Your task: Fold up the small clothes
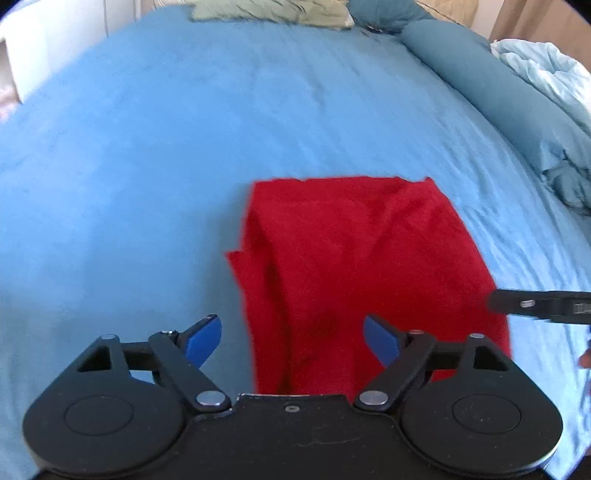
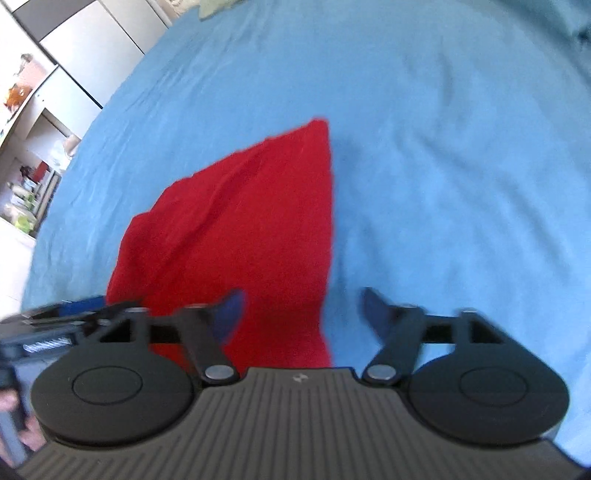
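A red cloth [image 1: 354, 266] lies folded into a rough rectangle on the blue bedsheet [image 1: 155, 155]. My left gripper [image 1: 291, 339] is open and empty, hovering over the cloth's near left edge, blue pads apart. The right gripper's black tip [image 1: 532, 304] reaches in at the cloth's right edge. In the right wrist view the red cloth [image 2: 236, 236] lies ahead and left on the sheet [image 2: 443, 166]. My right gripper [image 2: 301, 314] is open and empty above the cloth's near right edge. The left gripper [image 2: 55, 325] shows at the far left.
A green pillow [image 1: 273, 11] and a teal pillow [image 1: 384, 14] lie at the bed's far end. A teal bolster [image 1: 491, 81] and a rumpled light blue duvet [image 1: 546, 70] lie on the right. White cupboards and cluttered shelves [image 2: 33, 158] stand past the bed's left edge.
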The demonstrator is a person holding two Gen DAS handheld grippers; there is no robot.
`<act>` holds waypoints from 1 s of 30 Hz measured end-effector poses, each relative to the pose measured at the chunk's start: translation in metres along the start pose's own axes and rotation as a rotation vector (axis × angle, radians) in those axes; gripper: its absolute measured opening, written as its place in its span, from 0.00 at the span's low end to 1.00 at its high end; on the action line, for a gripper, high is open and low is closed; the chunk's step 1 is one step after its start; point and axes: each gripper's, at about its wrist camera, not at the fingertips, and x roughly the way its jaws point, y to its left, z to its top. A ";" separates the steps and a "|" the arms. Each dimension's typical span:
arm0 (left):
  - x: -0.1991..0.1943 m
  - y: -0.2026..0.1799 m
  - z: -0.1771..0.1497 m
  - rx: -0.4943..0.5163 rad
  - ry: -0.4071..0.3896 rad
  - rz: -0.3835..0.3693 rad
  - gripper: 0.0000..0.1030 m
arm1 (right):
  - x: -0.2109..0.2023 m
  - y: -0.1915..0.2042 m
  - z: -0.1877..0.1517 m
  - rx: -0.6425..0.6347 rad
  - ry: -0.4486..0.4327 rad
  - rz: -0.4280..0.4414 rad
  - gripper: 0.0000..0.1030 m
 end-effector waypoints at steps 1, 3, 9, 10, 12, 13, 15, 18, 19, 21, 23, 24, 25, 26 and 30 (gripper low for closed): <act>-0.002 0.004 -0.003 0.010 -0.003 0.024 0.85 | -0.005 0.001 -0.001 -0.025 -0.020 -0.017 1.00; 0.000 0.009 -0.008 0.021 -0.013 0.069 0.85 | -0.010 0.002 -0.003 -0.076 -0.044 -0.034 1.00; 0.015 0.029 -0.037 0.007 -0.066 0.084 0.90 | 0.011 -0.013 -0.026 -0.191 -0.088 -0.085 1.00; 0.018 0.030 -0.042 0.000 -0.085 0.080 0.92 | 0.017 -0.015 -0.031 -0.205 -0.098 -0.087 1.00; 0.021 0.033 -0.047 -0.015 -0.119 0.082 0.98 | 0.025 -0.023 -0.041 -0.214 -0.127 -0.062 1.00; 0.023 0.035 -0.050 -0.017 -0.133 0.084 1.00 | 0.026 -0.027 -0.044 -0.215 -0.145 -0.052 1.00; 0.023 0.037 -0.053 -0.024 -0.158 0.074 1.00 | 0.028 -0.030 -0.049 -0.227 -0.179 -0.043 1.00; 0.022 0.036 -0.051 -0.039 -0.183 0.078 1.00 | 0.024 -0.030 -0.055 -0.251 -0.219 -0.034 1.00; 0.015 0.034 -0.051 -0.038 -0.195 0.084 0.96 | 0.020 -0.030 -0.055 -0.248 -0.229 -0.031 1.00; -0.004 0.027 -0.048 -0.025 -0.228 0.109 0.94 | 0.004 -0.025 -0.055 -0.239 -0.260 -0.024 1.00; -0.034 0.019 -0.044 -0.020 -0.269 0.115 0.94 | -0.023 -0.016 -0.057 -0.240 -0.300 -0.020 1.00; -0.057 0.015 -0.043 -0.020 -0.298 0.116 0.95 | -0.043 -0.010 -0.058 -0.239 -0.325 -0.020 1.00; -0.077 0.010 -0.042 -0.021 -0.318 0.117 0.95 | -0.060 -0.004 -0.059 -0.237 -0.339 -0.026 1.00; -0.097 0.005 -0.041 -0.022 -0.332 0.119 0.96 | -0.078 0.003 -0.061 -0.235 -0.347 -0.031 1.00; -0.177 -0.017 -0.053 -0.033 -0.378 0.121 1.00 | -0.166 0.032 -0.078 -0.212 -0.372 -0.079 1.00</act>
